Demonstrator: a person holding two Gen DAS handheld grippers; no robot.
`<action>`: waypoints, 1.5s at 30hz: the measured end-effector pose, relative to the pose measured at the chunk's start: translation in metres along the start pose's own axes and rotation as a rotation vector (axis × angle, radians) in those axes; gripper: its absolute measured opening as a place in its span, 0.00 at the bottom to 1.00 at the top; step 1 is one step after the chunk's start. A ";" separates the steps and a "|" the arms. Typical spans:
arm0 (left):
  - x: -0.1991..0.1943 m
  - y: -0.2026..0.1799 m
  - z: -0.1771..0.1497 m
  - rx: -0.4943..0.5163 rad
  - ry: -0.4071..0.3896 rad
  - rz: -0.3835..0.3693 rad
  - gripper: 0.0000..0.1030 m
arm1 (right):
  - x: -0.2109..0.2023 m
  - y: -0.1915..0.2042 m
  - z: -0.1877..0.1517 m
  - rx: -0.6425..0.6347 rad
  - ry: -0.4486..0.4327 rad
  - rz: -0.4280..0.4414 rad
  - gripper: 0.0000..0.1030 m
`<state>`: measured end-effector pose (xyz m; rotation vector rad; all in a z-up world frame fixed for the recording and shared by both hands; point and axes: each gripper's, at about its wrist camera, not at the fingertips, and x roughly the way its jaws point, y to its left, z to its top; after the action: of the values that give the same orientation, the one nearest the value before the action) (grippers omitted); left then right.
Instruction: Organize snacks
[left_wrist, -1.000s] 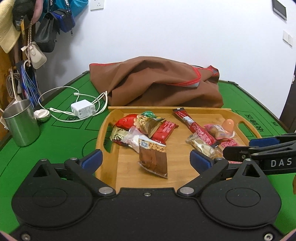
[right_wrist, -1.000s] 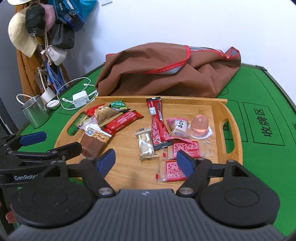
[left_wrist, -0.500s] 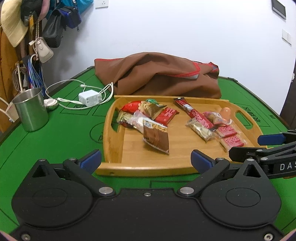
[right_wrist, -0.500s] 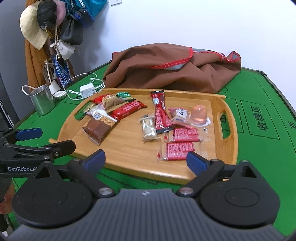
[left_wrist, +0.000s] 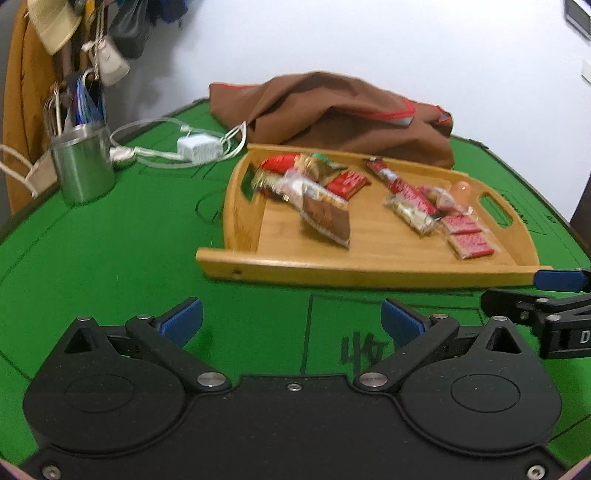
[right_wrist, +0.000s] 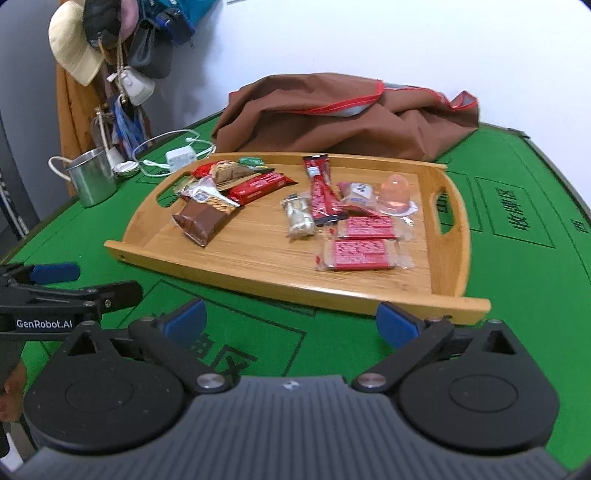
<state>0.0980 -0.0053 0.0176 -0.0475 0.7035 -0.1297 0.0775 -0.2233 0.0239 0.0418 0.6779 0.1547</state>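
Right wrist view: right gripper, jaws just opened wide and empty, and equally wide, empty left gripper face wooden tray of snacks.

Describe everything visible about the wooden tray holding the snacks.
The wooden tray is light bamboo-like wood with visible grain, rectangular with rounded corners, a low raised rim and an oval handle cutout at each short end. It lies flat on the green table mat, just in front of a crumpled brown cloth bag. Wrapped snacks lie in two loose clusters on its floor. Neither gripper touches it.
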 end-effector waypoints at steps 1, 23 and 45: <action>0.002 0.001 -0.002 -0.008 0.010 0.003 1.00 | 0.000 0.000 -0.002 0.005 0.000 -0.002 1.00; 0.022 -0.013 -0.012 0.013 0.071 0.063 1.00 | 0.015 0.007 -0.029 -0.024 0.062 -0.100 1.00; 0.025 -0.019 -0.012 0.032 0.082 0.087 1.00 | 0.018 0.008 -0.032 -0.044 0.043 -0.114 1.00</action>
<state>0.1069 -0.0270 -0.0062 0.0192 0.7835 -0.0593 0.0702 -0.2131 -0.0111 -0.0424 0.7174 0.0613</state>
